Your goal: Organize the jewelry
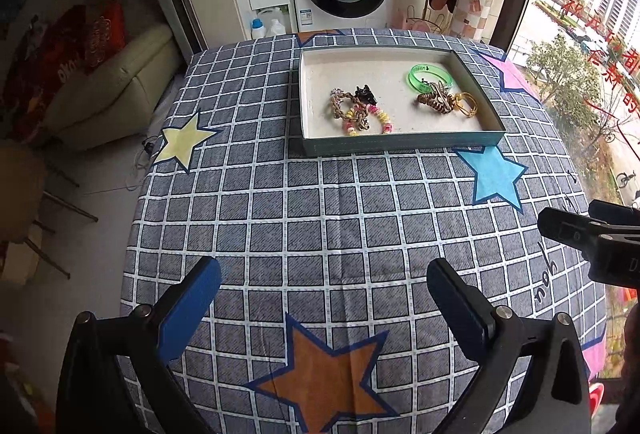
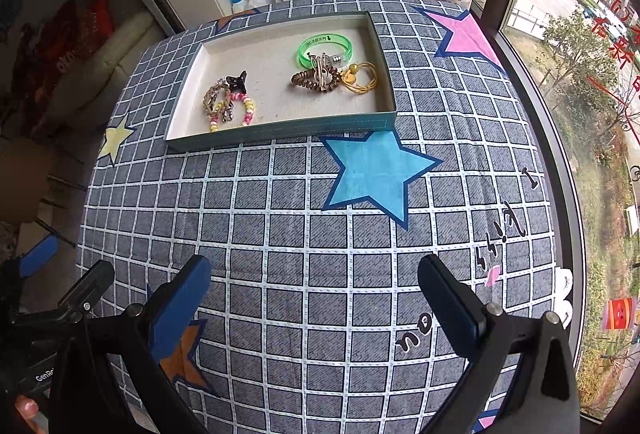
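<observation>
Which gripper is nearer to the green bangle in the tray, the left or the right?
Right, though only slightly. The right gripper hovers over the cloth on the same side as the green bangle. The left gripper hovers equally far back but more to the left.

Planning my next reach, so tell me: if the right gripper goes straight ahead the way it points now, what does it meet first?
Probably the checked tablecloth near the blue star, well short of the box; the open right gripper tilts downward, though depth is unclear.
</observation>
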Demonstrator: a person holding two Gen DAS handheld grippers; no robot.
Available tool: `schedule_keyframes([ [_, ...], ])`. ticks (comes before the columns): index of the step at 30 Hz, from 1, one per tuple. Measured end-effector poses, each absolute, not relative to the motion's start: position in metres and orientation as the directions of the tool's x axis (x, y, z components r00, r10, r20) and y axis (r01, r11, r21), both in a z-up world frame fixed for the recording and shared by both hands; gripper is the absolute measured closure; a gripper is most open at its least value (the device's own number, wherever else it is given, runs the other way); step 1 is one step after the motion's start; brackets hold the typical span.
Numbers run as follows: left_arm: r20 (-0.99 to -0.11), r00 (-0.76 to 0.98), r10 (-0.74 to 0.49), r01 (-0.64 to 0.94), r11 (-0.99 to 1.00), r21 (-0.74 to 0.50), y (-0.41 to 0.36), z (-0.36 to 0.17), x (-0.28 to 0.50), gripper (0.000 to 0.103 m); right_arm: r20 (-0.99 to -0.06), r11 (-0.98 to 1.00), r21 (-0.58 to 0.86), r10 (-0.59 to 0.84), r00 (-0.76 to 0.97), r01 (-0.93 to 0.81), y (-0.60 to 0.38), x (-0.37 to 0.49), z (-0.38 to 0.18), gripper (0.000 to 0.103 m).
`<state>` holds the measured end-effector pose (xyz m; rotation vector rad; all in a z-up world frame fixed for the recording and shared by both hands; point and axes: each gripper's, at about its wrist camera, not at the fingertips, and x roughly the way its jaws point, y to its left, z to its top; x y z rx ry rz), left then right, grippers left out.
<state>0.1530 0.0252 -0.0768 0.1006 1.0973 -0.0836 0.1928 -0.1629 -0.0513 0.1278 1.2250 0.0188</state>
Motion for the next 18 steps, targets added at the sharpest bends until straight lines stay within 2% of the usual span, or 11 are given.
schedule_keyframes([
  [9,-0.883,0.469,-0.023,0.096,0.995,0.025,0.037,-0.048,0.115,0.000,-0.926,0.996,0.077,0.054,0.375,0.046,-0.151,0.155,-0.017,0.000],
  [18,-0.832,0.555,-0.006,0.024,1.000,0.009,0.039,-0.003,0.091,0.000,-0.888,0.998,0.037,0.009,0.460,0.051,-0.160,0.124,0.029,0.000],
])
